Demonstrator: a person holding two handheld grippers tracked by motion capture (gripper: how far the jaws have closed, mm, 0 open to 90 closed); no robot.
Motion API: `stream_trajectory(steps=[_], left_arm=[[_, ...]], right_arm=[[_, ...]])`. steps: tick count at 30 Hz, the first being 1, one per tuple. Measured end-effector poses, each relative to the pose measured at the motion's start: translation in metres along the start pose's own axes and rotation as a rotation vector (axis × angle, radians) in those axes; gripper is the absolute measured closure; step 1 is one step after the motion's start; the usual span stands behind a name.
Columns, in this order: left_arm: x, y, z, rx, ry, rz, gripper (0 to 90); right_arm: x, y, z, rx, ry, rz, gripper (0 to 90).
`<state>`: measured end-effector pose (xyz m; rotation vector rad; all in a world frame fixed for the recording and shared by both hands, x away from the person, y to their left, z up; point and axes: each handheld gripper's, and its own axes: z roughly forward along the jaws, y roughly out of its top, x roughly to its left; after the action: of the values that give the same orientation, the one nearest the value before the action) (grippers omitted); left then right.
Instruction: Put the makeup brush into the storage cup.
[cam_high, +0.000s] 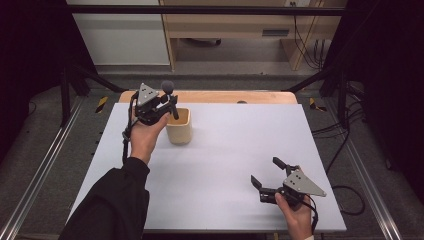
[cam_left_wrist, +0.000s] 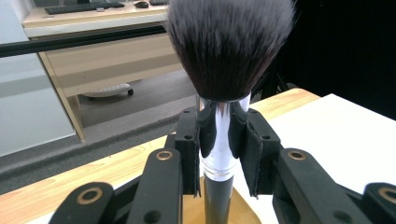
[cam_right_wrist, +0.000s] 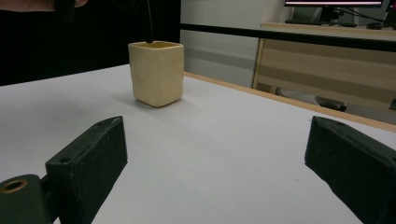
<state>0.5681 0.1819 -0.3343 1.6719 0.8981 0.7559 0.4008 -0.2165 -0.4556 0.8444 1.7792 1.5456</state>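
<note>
A makeup brush (cam_left_wrist: 229, 51) with dark bristles and a silver ferrule stands upright, bristles up, in my left gripper (cam_left_wrist: 223, 154), which is shut on the ferrule. In the high view the left gripper (cam_high: 167, 106) holds the brush (cam_high: 168, 90) just over the left rim of a cream square cup (cam_high: 179, 126). The black handle tip (cam_right_wrist: 149, 28) hangs at the cup's mouth (cam_right_wrist: 155, 72) in the right gripper view. My right gripper (cam_high: 265, 172) rests open near the table's front right, pointing toward the cup, with nothing between its pads (cam_right_wrist: 93, 158).
The white table top (cam_high: 225, 150) has a wooden strip (cam_high: 225, 96) along its far edge. Beyond it stand a wooden desk (cam_left_wrist: 102, 60) and a black frame bar (cam_high: 200, 10). Cables lie on the floor at the right (cam_high: 345, 145).
</note>
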Motion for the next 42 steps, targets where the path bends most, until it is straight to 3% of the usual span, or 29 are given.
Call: stream_trajectory(steps=[17, 42], left_arm=[[0.005, -0.021, 0.002, 0.024, 0.008, -0.018, 70.5], [0.000, -0.040, 0.009, 0.057, -0.002, -0.027, 70.4]], right_arm=[[0.001, -0.001, 0.001, 0.010, -0.002, -0.010, 6.2], [0.002, -0.001, 0.001, 0.020, 0.000, -0.011, 6.1]])
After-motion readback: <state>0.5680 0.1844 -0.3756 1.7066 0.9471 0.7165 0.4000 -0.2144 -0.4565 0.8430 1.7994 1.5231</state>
